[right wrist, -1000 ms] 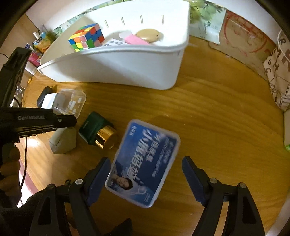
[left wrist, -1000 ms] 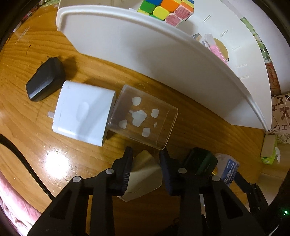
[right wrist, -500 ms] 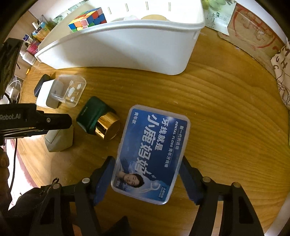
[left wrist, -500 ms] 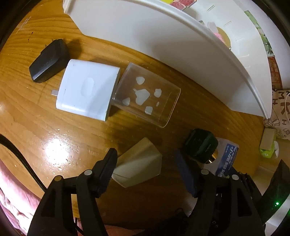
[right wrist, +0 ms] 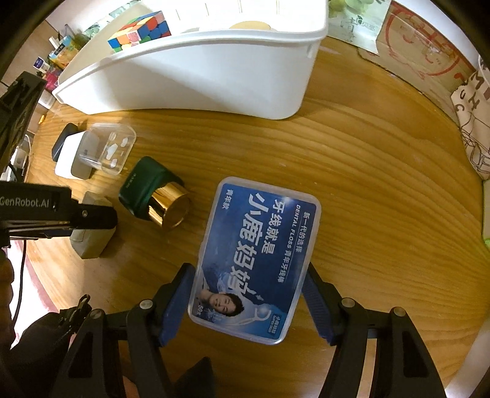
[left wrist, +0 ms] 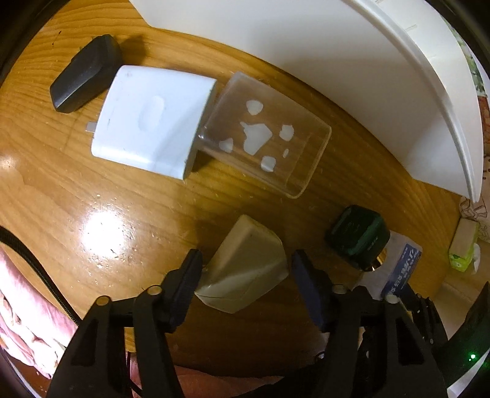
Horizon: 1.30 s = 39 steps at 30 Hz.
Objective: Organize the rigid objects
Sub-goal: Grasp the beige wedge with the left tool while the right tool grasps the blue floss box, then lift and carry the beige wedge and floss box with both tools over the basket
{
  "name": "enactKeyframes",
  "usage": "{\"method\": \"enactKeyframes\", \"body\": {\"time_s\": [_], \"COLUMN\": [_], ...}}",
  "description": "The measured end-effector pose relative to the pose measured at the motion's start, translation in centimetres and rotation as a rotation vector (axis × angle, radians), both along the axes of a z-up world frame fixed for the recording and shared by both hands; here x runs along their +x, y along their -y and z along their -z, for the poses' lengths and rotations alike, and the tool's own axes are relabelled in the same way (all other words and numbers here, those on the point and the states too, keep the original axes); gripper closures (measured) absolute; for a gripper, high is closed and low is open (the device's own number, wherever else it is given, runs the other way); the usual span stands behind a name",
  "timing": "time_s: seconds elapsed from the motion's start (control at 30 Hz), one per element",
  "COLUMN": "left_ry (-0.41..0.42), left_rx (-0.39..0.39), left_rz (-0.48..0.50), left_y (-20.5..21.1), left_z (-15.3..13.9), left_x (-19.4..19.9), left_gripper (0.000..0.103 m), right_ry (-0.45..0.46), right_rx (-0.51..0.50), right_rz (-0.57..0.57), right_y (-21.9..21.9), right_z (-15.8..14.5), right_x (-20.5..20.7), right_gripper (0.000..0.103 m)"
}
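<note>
My left gripper (left wrist: 246,283) is open, its fingers on either side of a beige wedge-shaped block (left wrist: 245,277) that lies on the wooden table. My right gripper (right wrist: 249,301) has its fingers against both long sides of a blue dental floss box (right wrist: 260,260) lying flat on the table. A white bin (right wrist: 199,76) stands at the back and holds a colour cube (right wrist: 139,29) and other items. A white charger with a clear cap (left wrist: 159,119), a black case (left wrist: 85,73) and a green bottle with a gold cap (right wrist: 156,196) lie between bin and grippers.
The bin's white wall (left wrist: 337,61) fills the top of the left wrist view. A black cable (left wrist: 36,269) runs along the table's left edge by pink cloth. Paper and a printed bag (right wrist: 471,116) lie to the right. The table's right part (right wrist: 382,183) is bare wood.
My left gripper opened, let the beige block down on the table, then narrowed around it. My right gripper lowered the tilted floss box flat and closed in on its sides.
</note>
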<state>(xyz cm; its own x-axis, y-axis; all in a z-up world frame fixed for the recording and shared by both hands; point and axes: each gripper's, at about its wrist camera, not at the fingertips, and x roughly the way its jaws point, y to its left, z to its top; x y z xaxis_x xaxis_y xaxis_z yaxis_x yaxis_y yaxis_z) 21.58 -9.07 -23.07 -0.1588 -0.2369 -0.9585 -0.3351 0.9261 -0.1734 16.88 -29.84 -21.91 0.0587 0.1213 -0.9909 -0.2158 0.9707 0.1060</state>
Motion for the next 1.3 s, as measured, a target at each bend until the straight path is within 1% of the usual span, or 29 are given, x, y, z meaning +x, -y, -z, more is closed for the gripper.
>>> {"method": "enactKeyframes", "body": {"time_s": [0.07, 0.2, 0.37, 0.5, 0.67, 0.93, 0.97, 1.13, 1.2, 1.3], "left_ry": [-0.006, -0.013, -0.020, -0.031, -0.017, 0.020, 0.023, 0.054, 0.064, 0.086], "left_rx": [-0.017, -0.039, -0.070, -0.093, -0.109, -0.108, -0.107, -0.084, -0.076, -0.057], "left_rz": [0.007, 0.008, 0.004, 0.001, 0.007, 0.028, 0.033, 0.078, 0.096, 0.126], "left_y": [0.2, 0.6, 0.3, 0.2, 0.1, 0.1, -0.1, -0.6, -1.1, -1.2], "left_z": [0.4, 0.2, 0.5, 0.7, 0.5, -2.1, -3.1, -4.9, -5.7, -6.9], "left_x": [-0.3, -1.0, -2.3, -3.8, -5.9, -8.5, -7.9, -8.7, -7.6, -7.4], "left_gripper": [0.044, 0.044, 0.045, 0.045, 0.045, 0.045, 0.045, 0.045, 0.045, 0.045], "right_ry": [-0.003, -0.004, -0.002, 0.002, 0.009, 0.050, 0.058, 0.089, 0.107, 0.145], "right_rx": [-0.003, -0.011, -0.009, 0.003, 0.021, 0.040, 0.041, 0.056, 0.064, 0.072], "right_rz": [0.005, 0.010, 0.015, 0.016, 0.016, 0.019, 0.018, 0.025, 0.025, 0.021], "right_y": [-0.1, -0.4, -0.5, -0.5, -0.2, -0.1, -0.1, 0.8, 0.5, 0.9], "right_z": [0.3, 0.7, 0.6, 0.4, -0.1, -1.9, -2.2, -4.0, -5.1, -6.9], "right_x": [0.0, 0.0, -0.2, -0.6, -1.4, -2.9, -3.0, -3.2, -3.2, -3.0], "right_gripper": [0.034, 0.034, 0.034, 0.034, 0.035, 0.036, 0.037, 0.037, 0.037, 0.037]}}
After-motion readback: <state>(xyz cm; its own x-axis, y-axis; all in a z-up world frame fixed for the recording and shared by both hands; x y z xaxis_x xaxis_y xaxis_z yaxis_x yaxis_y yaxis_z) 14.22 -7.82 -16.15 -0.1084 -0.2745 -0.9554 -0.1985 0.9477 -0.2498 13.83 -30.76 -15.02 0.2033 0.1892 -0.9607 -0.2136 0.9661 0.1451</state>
